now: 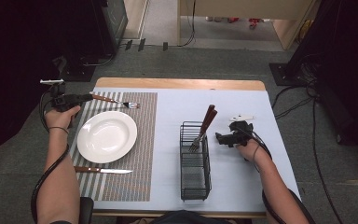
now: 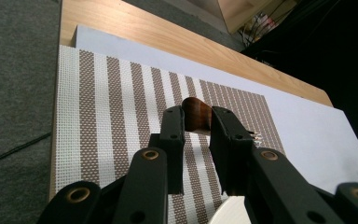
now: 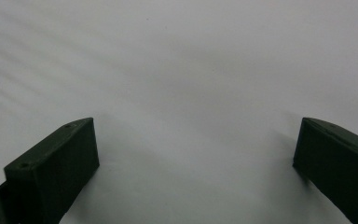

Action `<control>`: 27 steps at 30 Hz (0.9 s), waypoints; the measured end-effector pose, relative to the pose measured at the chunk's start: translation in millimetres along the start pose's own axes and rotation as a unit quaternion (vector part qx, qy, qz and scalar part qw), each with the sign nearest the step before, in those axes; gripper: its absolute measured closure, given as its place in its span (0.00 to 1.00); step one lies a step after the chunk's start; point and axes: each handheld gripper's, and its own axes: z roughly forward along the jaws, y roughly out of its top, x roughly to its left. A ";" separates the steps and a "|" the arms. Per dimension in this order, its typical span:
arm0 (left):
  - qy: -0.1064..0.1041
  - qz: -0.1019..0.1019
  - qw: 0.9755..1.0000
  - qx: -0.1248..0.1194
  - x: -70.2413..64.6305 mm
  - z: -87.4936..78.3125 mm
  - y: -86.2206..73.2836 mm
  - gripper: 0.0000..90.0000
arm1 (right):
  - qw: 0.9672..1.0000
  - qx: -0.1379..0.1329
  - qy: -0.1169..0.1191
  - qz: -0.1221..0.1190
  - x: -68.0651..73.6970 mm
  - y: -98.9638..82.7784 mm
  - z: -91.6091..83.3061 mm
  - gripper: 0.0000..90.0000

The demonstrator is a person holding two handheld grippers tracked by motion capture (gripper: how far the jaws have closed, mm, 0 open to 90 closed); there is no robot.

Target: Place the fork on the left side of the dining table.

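High view: left gripper [image 1: 81, 98] holds a fork [image 1: 116, 101] over the placemat [image 1: 144, 140] beyond the plate [image 1: 106, 136]; the knife [image 1: 102, 170] is already laid, and 2 utensils wait in the caddy [image 1: 195, 161].

Left gripper view: jaws clamp the fork's handle [image 2: 196, 116], not yet released.

Right gripper view: jaws apart, empty, over the table [image 3: 177, 70].

Two hand-held grippers, matte black throughout. The left gripper [image 2: 196, 122] has flat, blocky jaws on hinged link arms, each pivot set with a round brass-coloured rivet and smaller dark screw holes beside it. A pale grey plate tops its body in the high view, and a black cable loops along the bare forearm, past a dark band at the wrist. The right gripper [image 1: 220, 138] carries a similar pale three-cornered plate, its cable curling around the wrist and trailing along the forearm. Its jaws are thick rectangular blocks with small screw holes.
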 end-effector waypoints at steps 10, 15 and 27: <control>0.002 -0.002 1.000 0.004 8.4 4.8 -5.8 0.82 | 1.000 0.000 0.000 0.000 0.0 0.0 0.0 0.00; 0.000 -0.007 1.000 0.008 12.4 5.3 -8.0 0.83 | 1.000 0.000 0.000 0.000 0.0 0.0 0.0 0.00; 0.017 0.004 1.000 0.018 12.4 10.7 -9.3 0.81 | 1.000 0.000 0.000 0.000 0.0 0.0 0.0 0.00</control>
